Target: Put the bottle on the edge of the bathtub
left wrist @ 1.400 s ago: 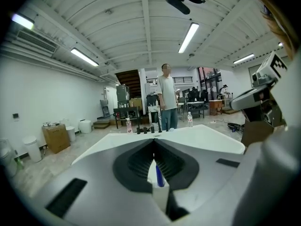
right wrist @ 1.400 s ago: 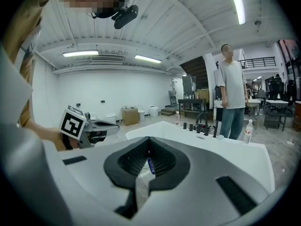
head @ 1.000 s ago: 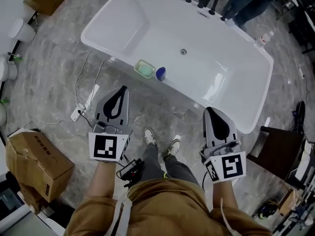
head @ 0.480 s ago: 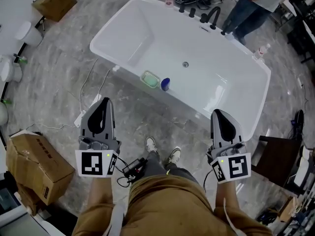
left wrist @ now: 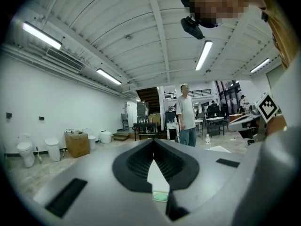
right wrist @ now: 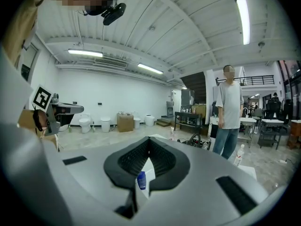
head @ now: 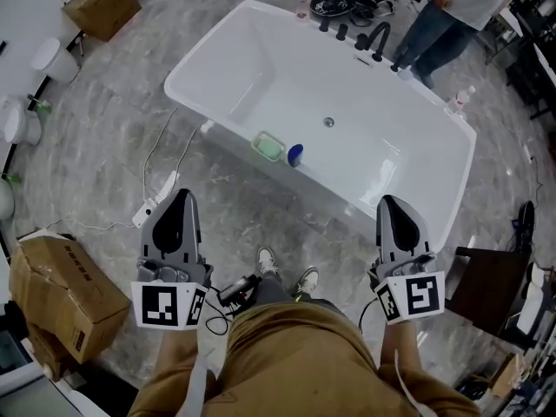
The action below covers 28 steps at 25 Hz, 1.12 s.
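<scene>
From the head view, you hold the left tongs [head: 180, 201] and the right tongs [head: 393, 207] low over the grey marbled floor [head: 261, 211], well apart from each other and well short of the white bathtub [head: 217, 46]. Both point toward the tub. The blue bottle [head: 294, 155] stands on the tub's near rim, just beside a green soap dish [head: 268, 146] on its left. Neither pair of tongs touches it. A black faucet [head: 375, 35] sits on the far rim, and a clear bottle [head: 460, 100] stands near the tub's far right corner. A person [head: 452, 7] stands beyond the tub at far right. A cardboard box [head: 54, 292] lies on the floor at your near left, and a white power strip [head: 153, 208] lies between it and the tub.

In the left gripper view, your left tongs [left wrist: 154, 141] are clenched, tips meeting, with nothing gripped. The soap dish [left wrist: 160, 196] shows far off through the slot behind the tips. The person [left wrist: 187, 115] stands beyond, and toilets [left wrist: 24, 151] line the left wall.

In the right gripper view, your right tongs [right wrist: 149, 139] are clenched too and carry nothing. The bottle [right wrist: 141, 180] is seen through the slot, away on the tub, and the person [right wrist: 229, 117] stands at right.
</scene>
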Tool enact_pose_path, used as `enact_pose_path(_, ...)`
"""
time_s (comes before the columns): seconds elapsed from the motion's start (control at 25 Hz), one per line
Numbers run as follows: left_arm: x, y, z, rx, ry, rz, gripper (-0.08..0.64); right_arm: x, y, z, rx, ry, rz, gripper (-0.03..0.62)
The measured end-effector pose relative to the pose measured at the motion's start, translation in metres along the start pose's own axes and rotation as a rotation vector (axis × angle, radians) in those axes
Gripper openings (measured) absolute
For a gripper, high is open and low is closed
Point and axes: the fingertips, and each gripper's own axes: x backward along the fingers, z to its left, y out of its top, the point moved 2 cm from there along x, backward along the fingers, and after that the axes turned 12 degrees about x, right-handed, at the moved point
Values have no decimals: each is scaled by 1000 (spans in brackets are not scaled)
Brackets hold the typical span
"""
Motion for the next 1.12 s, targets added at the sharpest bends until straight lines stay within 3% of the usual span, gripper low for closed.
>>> enact_pose_path(0.36,10,12,6,-8,5,-22,6,-2,20,9,35,11,-32,5)
enact_pose_path(1.12,9,0,40,37,2,-18,6,-18,27,33,62,10,-6,5)
